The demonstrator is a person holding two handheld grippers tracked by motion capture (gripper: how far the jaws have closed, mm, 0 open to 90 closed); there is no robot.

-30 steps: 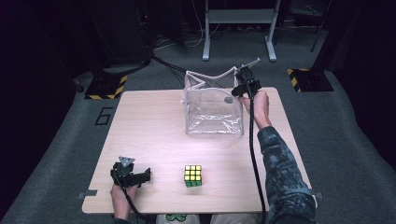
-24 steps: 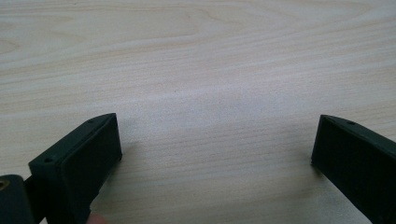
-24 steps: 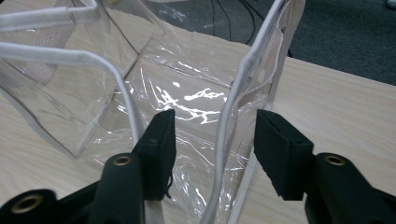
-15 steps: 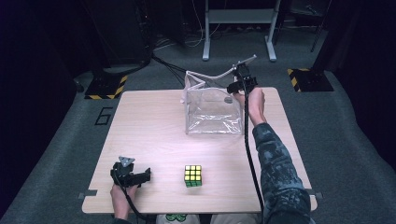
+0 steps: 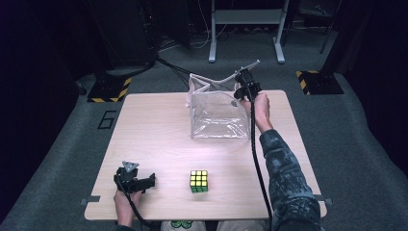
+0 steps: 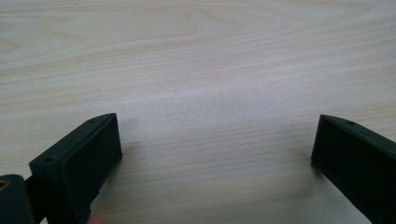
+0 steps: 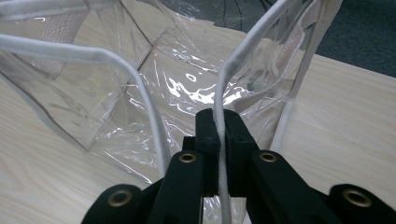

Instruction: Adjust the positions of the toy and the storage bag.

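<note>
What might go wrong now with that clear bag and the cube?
The right gripper, whose jaws have just closed, pinches only the bag's thin white rim, so it might slip out. The bag is floppy; its mouth could sag or tip when pulled. The cube sits far away, beside the open left gripper.

Puzzle cube (image 5: pixel 198 181), wooden table (image 5: pixel 154 125), grey carpet (image 5: pixel 365 139)

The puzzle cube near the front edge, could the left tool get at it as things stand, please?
Probably yes. The left tool rests on the table with jaws open and nothing between them, and the stretch of tabletop between it and the puzzle cube is bare.
</note>
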